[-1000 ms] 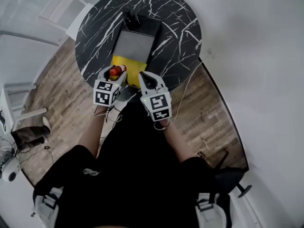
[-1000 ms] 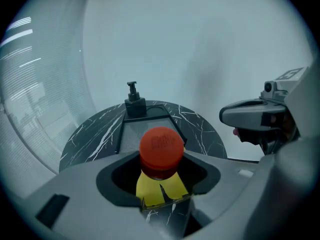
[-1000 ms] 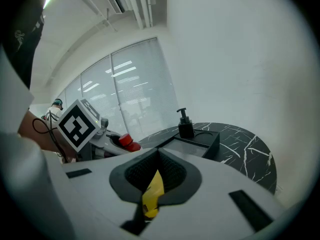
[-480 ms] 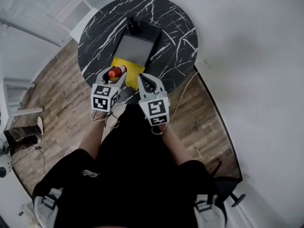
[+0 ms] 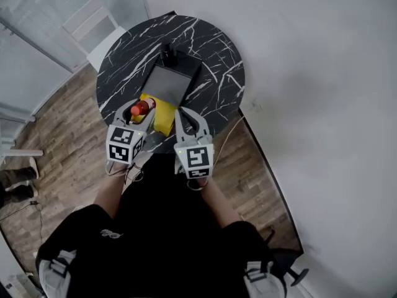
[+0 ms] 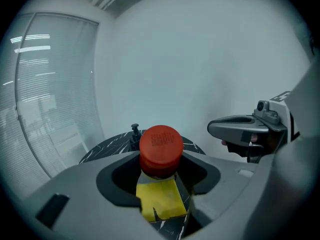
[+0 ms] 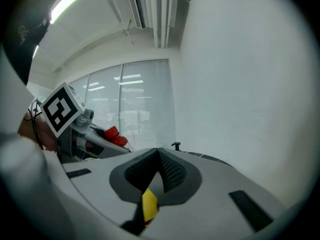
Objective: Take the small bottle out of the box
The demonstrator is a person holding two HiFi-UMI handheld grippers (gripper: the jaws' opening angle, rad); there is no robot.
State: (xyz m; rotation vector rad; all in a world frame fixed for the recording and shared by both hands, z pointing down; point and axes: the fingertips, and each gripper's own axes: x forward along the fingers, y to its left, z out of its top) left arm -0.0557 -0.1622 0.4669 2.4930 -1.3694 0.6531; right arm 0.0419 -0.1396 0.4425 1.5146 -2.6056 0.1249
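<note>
The small bottle [image 5: 141,108], with a red cap [image 6: 160,144], is held between the jaws of my left gripper [image 5: 138,111], which is shut on it. It hangs over the table's near edge, beside the yellow near end [image 5: 160,115] of the box [image 5: 166,83]. The box is black with a grey inside and lies in the middle of the round marble table [image 5: 217,73]. My right gripper [image 5: 178,113] hovers just right of the left one, its jaws pressed together on nothing [image 7: 159,154]. In the right gripper view the bottle [image 7: 114,135] shows at the left.
A small black knob [image 5: 167,53] stands at the box's far end. The table is against a white wall [image 5: 310,73]. Wood floor lies to the left, with a white chair [image 5: 93,23] at the back left. The person's legs fill the near part of the head view.
The head view has swung, so the table and both grippers sit lower and further left in it. The left gripper keeps its hold on the bottle; the right stays shut.
</note>
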